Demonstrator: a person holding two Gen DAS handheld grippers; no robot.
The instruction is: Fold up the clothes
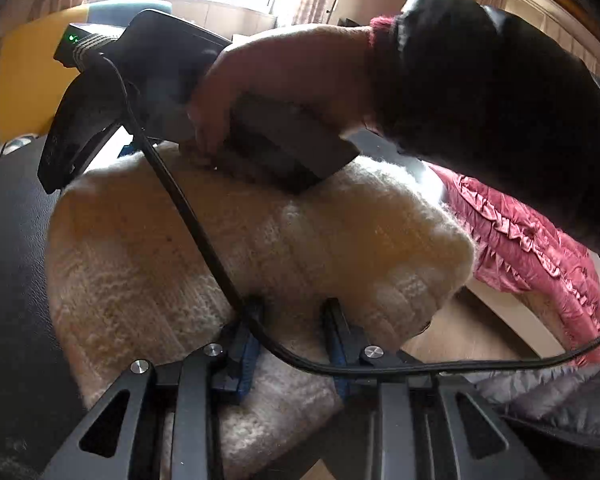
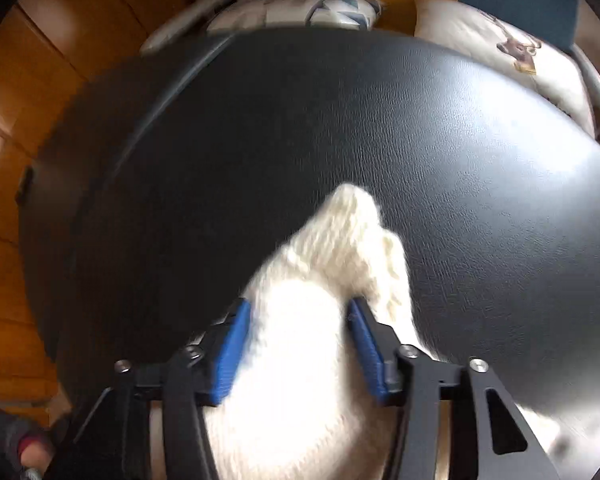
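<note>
A cream fuzzy knit sweater (image 1: 260,240) lies bunched on a black leather surface (image 1: 12,260). My left gripper (image 1: 294,312) has its blue-padded fingers closed on the sweater's near edge. The right gripper's body (image 1: 148,80) shows beyond the sweater, held by a bare hand; its fingertips are hidden there. In the right wrist view my right gripper (image 2: 300,312) is shut on a thick fold of the cream sweater (image 2: 340,240), whose tip sticks out past the fingers over the black leather surface (image 2: 460,160).
A pink ruffled garment (image 1: 540,248) lies to the right and a dark quilted garment (image 1: 560,400) at lower right. A black cable (image 1: 204,232) crosses the sweater. Pillows (image 2: 500,48) sit beyond the black surface. Wooden floor (image 2: 4,200) is to the left.
</note>
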